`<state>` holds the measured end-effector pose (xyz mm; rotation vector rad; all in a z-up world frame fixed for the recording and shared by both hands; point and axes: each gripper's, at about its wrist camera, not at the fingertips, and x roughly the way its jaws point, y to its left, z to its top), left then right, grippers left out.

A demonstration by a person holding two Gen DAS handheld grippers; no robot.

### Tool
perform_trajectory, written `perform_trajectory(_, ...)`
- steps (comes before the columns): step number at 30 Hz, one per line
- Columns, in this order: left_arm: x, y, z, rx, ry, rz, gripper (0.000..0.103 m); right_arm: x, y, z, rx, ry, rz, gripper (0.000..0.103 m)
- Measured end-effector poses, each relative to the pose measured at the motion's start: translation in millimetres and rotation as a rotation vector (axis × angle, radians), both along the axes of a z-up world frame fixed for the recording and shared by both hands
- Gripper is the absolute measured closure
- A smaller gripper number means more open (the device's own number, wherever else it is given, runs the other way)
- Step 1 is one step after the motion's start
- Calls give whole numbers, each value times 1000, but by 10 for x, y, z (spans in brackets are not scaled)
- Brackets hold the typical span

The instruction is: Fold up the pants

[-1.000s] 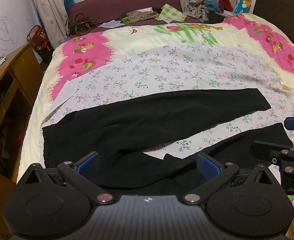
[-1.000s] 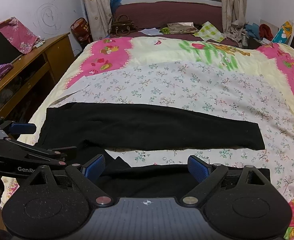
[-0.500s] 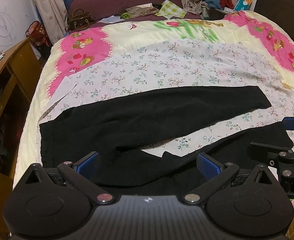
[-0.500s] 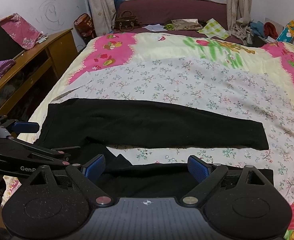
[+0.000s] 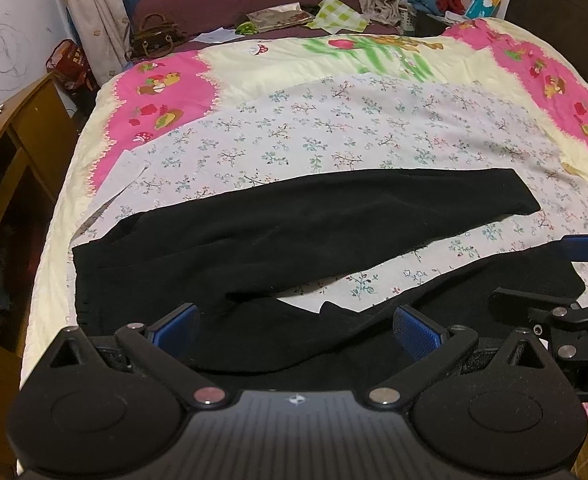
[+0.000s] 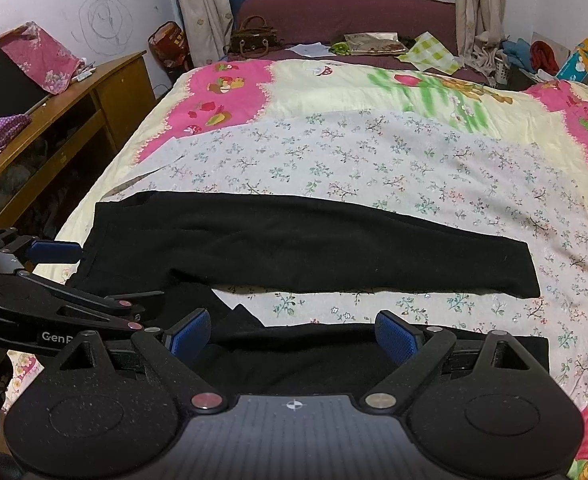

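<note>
Black pants (image 5: 294, 232) lie spread on the bed, waistband at the left, both legs running right with a gap of sheet between them. They show the same way in the right wrist view (image 6: 305, 248). My left gripper (image 5: 295, 326) is open, hovering over the near leg close to the crotch. My right gripper (image 6: 292, 334) is open over the near leg further right. Each gripper shows at the edge of the other's view, the right gripper (image 5: 565, 280) and the left gripper (image 6: 106, 280). Neither holds cloth.
The bed carries a floral sheet (image 5: 333, 136) over a pink and yellow quilt (image 5: 154, 96). A wooden desk (image 6: 54, 120) stands along the bed's left side. A maroon bench with a handbag (image 6: 254, 38) and clutter lies beyond the bed.
Both grippers have risen and pulled back a little, so the pants sit slightly lower and smaller in view. The jaws stay open and the pants have not moved.
</note>
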<state>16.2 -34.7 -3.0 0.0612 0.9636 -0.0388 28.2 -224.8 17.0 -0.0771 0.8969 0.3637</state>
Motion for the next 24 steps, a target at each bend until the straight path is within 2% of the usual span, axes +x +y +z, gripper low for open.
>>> perform_trajectory(24, 71, -2, -138, -14, 60, 1, 0, 97, 30, -82, -4, 51, 20, 27)
